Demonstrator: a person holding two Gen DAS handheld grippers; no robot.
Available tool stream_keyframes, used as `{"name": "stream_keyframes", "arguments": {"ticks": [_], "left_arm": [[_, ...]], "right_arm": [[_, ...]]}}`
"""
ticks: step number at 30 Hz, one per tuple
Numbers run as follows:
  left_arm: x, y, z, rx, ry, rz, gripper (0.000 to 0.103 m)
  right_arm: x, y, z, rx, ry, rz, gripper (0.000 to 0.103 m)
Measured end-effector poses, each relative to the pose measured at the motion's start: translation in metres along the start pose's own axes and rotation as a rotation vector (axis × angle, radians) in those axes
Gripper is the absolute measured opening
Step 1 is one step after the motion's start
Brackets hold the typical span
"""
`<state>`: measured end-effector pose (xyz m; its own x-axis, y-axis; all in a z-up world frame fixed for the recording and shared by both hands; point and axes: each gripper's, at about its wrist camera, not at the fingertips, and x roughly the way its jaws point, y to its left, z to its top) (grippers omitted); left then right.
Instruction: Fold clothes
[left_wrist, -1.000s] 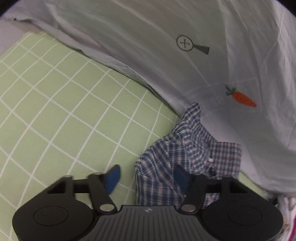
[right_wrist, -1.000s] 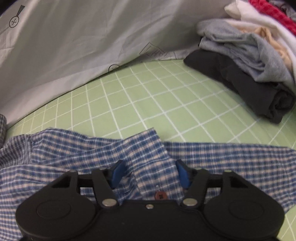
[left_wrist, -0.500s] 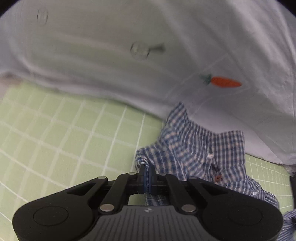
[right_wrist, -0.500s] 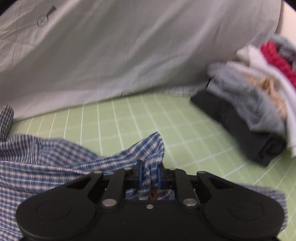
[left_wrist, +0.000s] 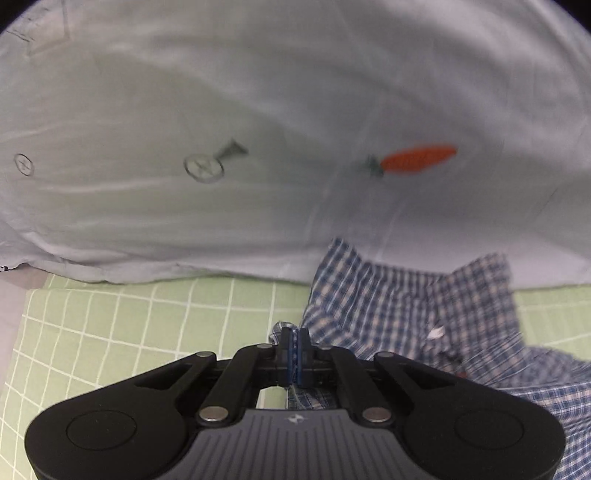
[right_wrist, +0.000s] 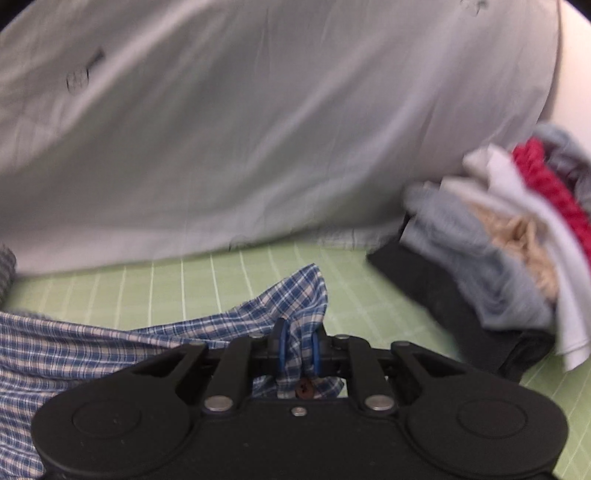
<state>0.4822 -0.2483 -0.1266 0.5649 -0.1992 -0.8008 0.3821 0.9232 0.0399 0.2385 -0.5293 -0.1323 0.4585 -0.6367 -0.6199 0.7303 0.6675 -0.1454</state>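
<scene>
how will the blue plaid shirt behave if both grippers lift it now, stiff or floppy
Probably floppy: the plaid shirt bunches and creases where the right gripper pinches it near a button. It likely sags between the two holds, since the left gripper grips only a thin edge. It looks thin and light, so the pinches should hold.

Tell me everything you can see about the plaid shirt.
The plaid shirt is thin woven cloth, checked blue and white, with a brown button on its front edge. It lies crumpled and unfolded on the green grid sheet, its far edge against the pale grey fabric behind. Both grippers pinch it: the left gripper on one bunched edge, the right gripper on a fold by the button, lifting a peak of cloth.
</scene>
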Motion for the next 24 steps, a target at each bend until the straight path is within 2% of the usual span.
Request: {"name": "stream_keyframes", "arguments": {"ticks": [6,10,11,13,14,15,16,17,18,19,21,24], "left_arm": [[0.021,-0.001,-0.003,-0.020,0.050,-0.015,0.003],[0.025,0.002,-0.002,-0.029,0.065,-0.039,0.011],[0.025,0.005,0.000,-0.047,0.066,-0.058,0.016],[0.019,0.015,0.003,-0.093,0.056,-0.100,0.047],[0.014,0.020,0.005,-0.117,0.043,-0.121,0.056],[0.008,0.025,0.006,-0.131,0.021,-0.121,0.075],[0.001,0.029,0.006,-0.143,-0.004,-0.116,0.084],[-0.007,0.034,0.007,-0.155,-0.028,-0.111,0.086],[-0.015,0.038,0.007,-0.158,-0.050,-0.094,0.088],[-0.022,0.041,0.004,-0.161,-0.063,-0.077,0.089],[-0.036,0.049,-0.004,-0.167,-0.086,-0.046,0.093],[-0.053,0.055,-0.024,-0.157,-0.086,-0.034,0.095]], "right_arm": [[0.028,0.000,-0.018,0.028,0.085,0.012,0.013],[0.038,-0.002,-0.021,0.047,0.121,0.020,0.014],[0.040,-0.003,-0.021,0.052,0.129,0.024,0.014],[0.043,-0.005,-0.020,0.063,0.139,0.027,0.019],[0.042,-0.006,-0.020,0.070,0.139,0.018,0.023],[0.039,-0.008,-0.019,0.076,0.130,-0.001,0.039],[0.036,-0.010,-0.018,0.083,0.122,-0.019,0.052],[0.034,-0.012,-0.018,0.090,0.113,-0.037,0.055],[0.031,-0.013,-0.017,0.096,0.105,-0.055,0.064],[0.027,-0.015,-0.017,0.096,0.092,-0.069,0.082],[0.018,-0.016,-0.017,0.080,0.057,-0.088,0.103],[0.016,-0.012,-0.023,0.030,0.060,-0.068,0.103]]}}
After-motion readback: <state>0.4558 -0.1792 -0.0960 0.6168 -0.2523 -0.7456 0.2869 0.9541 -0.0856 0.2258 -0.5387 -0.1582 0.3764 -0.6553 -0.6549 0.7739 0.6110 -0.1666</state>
